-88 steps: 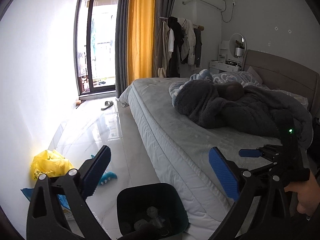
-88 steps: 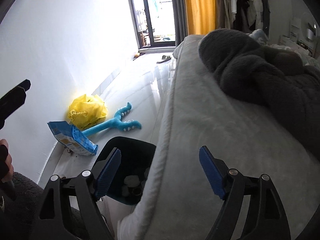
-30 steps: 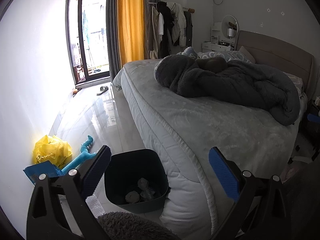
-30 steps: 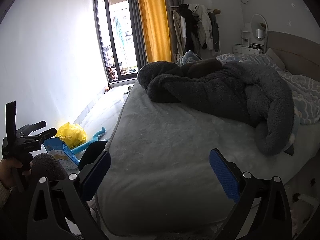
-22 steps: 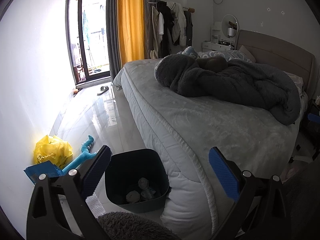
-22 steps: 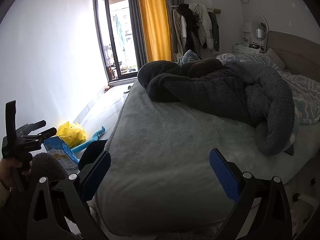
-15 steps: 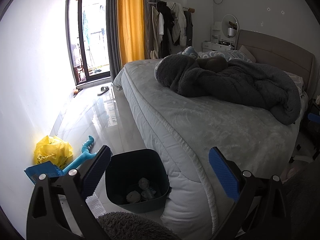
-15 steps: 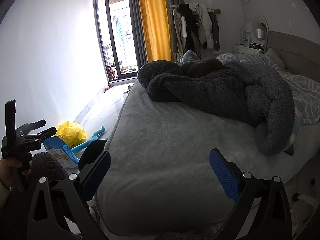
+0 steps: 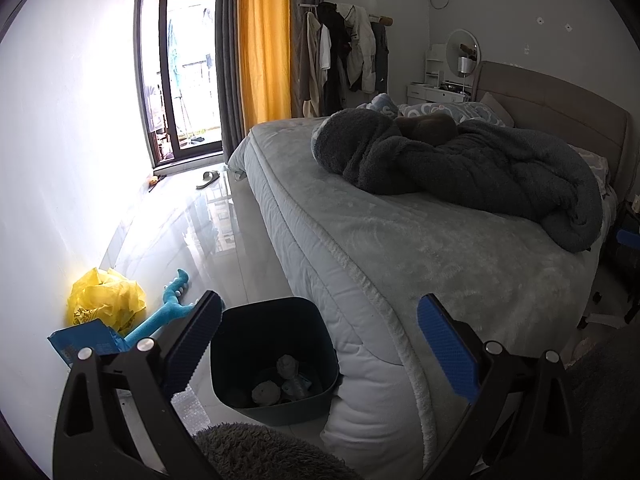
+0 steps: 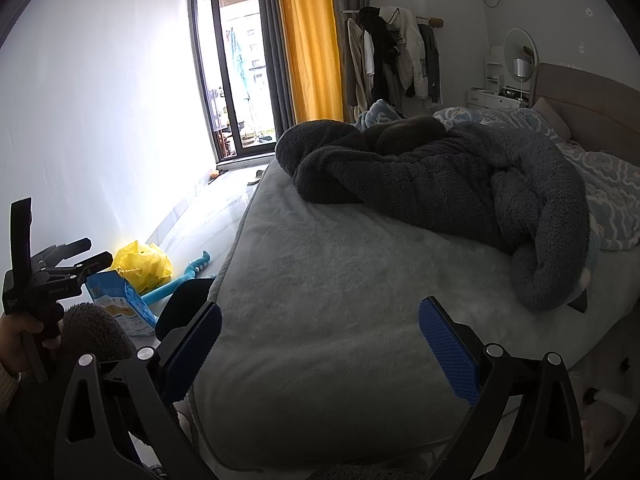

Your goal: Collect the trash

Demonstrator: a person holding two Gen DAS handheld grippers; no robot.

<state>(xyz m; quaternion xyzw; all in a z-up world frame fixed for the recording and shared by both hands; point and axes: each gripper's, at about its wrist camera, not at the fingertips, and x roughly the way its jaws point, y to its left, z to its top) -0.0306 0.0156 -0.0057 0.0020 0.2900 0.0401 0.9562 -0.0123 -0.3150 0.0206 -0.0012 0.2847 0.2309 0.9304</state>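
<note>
A dark trash bin stands on the floor against the bed's near corner, with several crumpled bits of trash inside. It shows partly in the right wrist view. My left gripper is open and empty, held above and behind the bin. My right gripper is open and empty, over the foot of the bed. The left gripper also shows at the right wrist view's left edge.
A yellow plastic bag, a blue packet and a blue toy lie by the wall left of the bin. A dark blanket is heaped on the bed. A slipper lies near the window door.
Over the last second almost nothing moves. Since 2.9 s ago both grippers have pulled back and up from the bin, widening the view of the room.
</note>
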